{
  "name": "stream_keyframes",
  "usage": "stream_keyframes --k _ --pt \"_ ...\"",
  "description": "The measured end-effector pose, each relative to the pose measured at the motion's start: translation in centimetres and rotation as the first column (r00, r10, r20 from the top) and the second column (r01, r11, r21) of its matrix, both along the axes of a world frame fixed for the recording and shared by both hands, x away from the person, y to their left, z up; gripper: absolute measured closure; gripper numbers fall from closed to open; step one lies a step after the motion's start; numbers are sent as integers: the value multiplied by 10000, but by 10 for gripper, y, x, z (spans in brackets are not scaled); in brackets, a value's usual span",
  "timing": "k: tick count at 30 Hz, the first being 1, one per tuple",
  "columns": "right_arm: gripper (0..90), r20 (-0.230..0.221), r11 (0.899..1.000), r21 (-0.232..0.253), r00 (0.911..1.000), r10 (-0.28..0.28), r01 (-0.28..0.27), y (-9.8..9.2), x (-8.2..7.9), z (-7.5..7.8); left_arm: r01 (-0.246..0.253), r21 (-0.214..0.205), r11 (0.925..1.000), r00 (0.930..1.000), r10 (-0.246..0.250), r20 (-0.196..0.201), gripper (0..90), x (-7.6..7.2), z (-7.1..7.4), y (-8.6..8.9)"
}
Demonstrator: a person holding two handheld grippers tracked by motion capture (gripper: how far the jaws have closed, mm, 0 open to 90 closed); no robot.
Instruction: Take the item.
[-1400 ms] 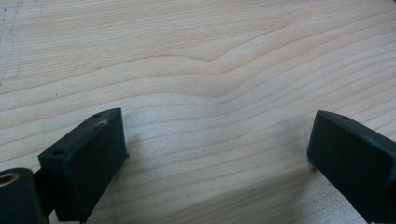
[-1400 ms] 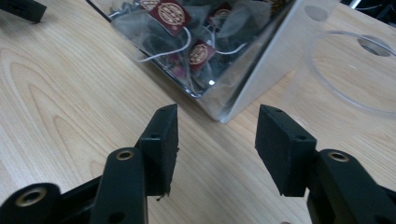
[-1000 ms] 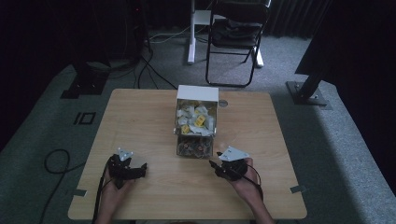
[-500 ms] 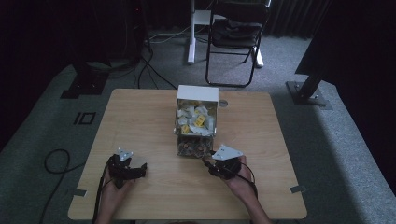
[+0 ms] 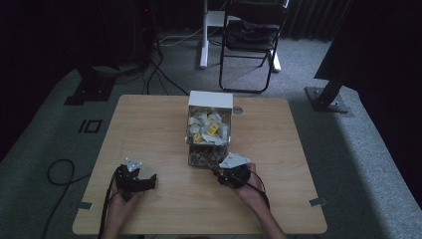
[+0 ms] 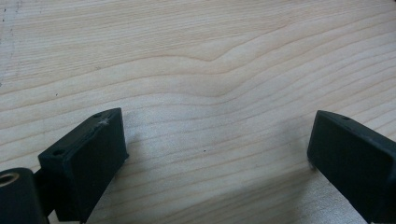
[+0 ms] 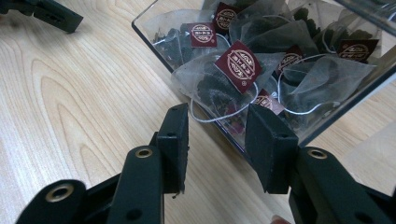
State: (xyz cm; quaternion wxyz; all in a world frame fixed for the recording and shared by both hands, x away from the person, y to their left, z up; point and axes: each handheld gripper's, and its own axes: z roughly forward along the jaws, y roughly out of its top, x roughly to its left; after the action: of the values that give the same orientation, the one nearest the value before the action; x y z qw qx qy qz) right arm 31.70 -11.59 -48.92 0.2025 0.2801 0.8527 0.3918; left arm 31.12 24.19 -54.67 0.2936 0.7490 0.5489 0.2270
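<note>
Right tool (image 7: 217, 140): we are hovering half-open at the clear box (image 7: 154, 39).
Left tool (image 6: 217, 154): we are resting it wide open.
Tea bags (image 7: 243, 70): we are judging them light, soft; pinch the paper tag (image 7: 237, 65).

Left gripper (image 5: 145, 180) and right gripper (image 5: 222, 175) are built in black, each topped by a grey three-cornered plate. Blocky black jaws are fitted, brass-ringed holes seen. Black cables are trailed. Forearms are left uncovered.

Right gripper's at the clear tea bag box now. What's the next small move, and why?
Probably ease the right gripper forward and up over the clear box's near wall: its jaws stand open just short of it, aimed at the tea bag with the maroon tag.
</note>
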Motion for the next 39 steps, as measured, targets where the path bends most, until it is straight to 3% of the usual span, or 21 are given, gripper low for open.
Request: stream_keyframes --k 11,24,28,30,39 --pt "658 -31 9988 -148 9989 463 -464 2 -6 2 2 3 10000 10000 -2 -1 51 0 0 0" --pt "663 -109 9971 -343 9977 674 -678 4 -15 3 10 -1 10000 10000 -10 0 51 0 0 0" --pt "565 36 9974 -310 9979 648 -647 4 -17 5 1 1 10000 10000 -1 1 51 0 0 0" --pt "467 258 9989 -297 9990 357 -349 7 -17 8 2 0 10000 10000 -2 0 51 0 0 0" --pt "466 286 9995 -303 9995 135 -126 16 -12 10 10 8 10000 10000 -10 8 51 0 0 0"
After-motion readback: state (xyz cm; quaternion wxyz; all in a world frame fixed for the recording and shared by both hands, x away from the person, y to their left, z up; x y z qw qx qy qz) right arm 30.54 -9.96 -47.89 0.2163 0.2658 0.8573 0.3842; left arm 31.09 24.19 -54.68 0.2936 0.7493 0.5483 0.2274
